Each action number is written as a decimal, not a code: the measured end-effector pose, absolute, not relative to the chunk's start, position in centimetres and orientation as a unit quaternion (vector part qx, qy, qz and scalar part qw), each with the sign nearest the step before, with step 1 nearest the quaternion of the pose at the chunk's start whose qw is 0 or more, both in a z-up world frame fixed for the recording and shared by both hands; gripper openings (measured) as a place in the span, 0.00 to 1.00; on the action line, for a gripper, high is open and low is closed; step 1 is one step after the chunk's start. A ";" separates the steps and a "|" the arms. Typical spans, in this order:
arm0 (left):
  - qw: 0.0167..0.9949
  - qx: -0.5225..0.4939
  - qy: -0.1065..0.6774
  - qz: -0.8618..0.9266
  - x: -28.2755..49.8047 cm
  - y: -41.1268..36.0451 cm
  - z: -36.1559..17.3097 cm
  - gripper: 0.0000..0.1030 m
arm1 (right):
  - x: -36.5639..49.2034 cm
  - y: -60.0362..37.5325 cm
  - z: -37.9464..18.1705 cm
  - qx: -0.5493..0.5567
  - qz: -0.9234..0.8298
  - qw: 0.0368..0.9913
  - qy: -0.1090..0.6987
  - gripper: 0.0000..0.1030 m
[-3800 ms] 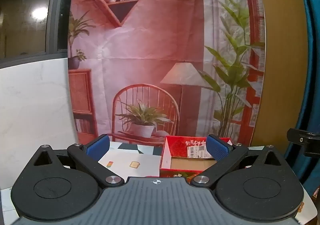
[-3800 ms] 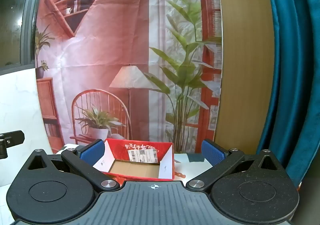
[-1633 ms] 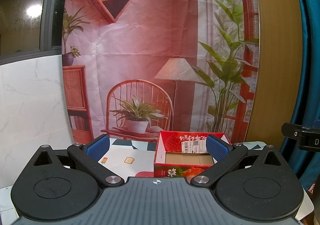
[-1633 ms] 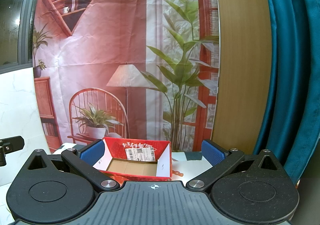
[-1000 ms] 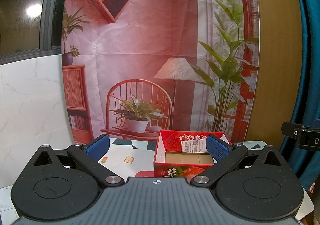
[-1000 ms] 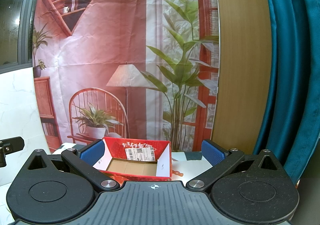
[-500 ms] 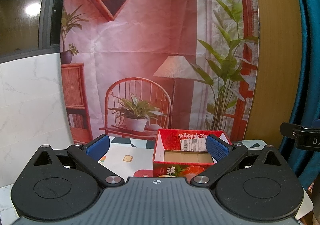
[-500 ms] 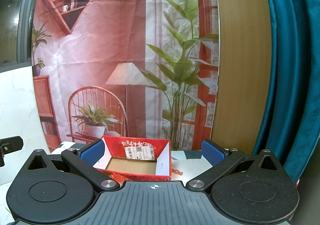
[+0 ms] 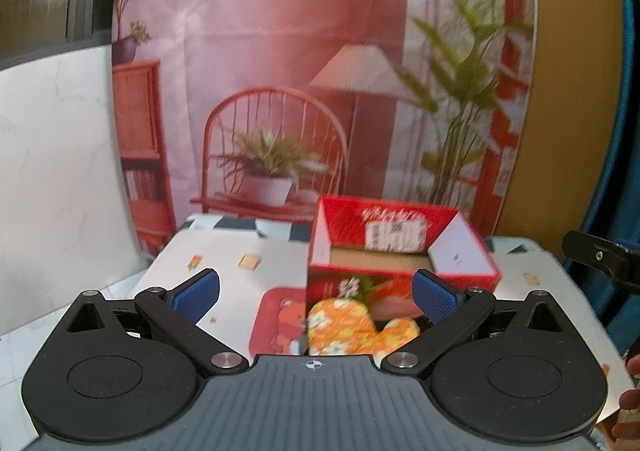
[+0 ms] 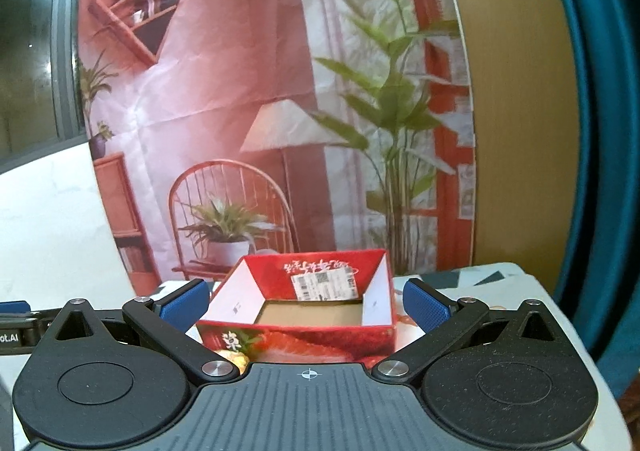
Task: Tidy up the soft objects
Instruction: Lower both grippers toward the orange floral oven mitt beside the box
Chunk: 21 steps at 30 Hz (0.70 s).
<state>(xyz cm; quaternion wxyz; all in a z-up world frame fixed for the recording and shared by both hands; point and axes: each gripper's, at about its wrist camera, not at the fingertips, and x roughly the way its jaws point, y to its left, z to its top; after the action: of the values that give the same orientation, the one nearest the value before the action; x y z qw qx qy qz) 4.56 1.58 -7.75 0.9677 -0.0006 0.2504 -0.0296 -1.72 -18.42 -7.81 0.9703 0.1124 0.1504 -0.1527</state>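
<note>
A red open cardboard box point(image 9: 400, 251) stands on the white table, empty inside, with a shipping label on its far wall. In front of it lies an orange flowered oven mitt point(image 9: 352, 327), partly on a red mat point(image 9: 276, 319). My left gripper point(image 9: 316, 293) hovers open just above and before the mitt, holding nothing. In the right wrist view the same box point(image 10: 304, 315) sits between the open fingers of my right gripper point(image 10: 304, 303), farther off. A sliver of the mitt point(image 10: 232, 357) shows under the box's front left corner.
The white patterned table point(image 9: 224, 255) ends at a printed backdrop point(image 9: 280, 71) of a chair, lamp and plants. A teal curtain point(image 10: 600, 131) hangs on the right. The other gripper's black body point(image 9: 600, 259) shows at the right edge, with fingers of a hand point(image 9: 630, 391) below it.
Both grippers have tipped downward and moved closer to the table. The orange mitt and red mat have come into the left wrist view. Jaws stay open.
</note>
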 end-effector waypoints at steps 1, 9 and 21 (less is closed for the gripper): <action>0.966 0.000 0.257 -0.028 5.0 1.8 -8.3 1.00 | -1.2 -18.2 -8.5 0.105 -0.154 0.970 0.154 1.00; 0.951 -0.026 0.307 -0.030 7.8 4.1 -13.1 1.00 | 2.6 -17.4 -13.9 0.109 -0.127 0.960 0.223 1.00; 0.937 -0.055 0.342 -0.045 10.4 5.4 -18.3 0.95 | 6.4 -16.2 -19.2 0.095 -0.085 0.949 0.289 0.94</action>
<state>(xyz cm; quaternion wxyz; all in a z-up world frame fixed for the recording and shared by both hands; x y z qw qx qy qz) 10.39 5.44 -18.27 0.9369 -0.0553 0.3421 -0.0451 6.37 -16.18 -19.19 0.9489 0.0951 0.2887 -0.0850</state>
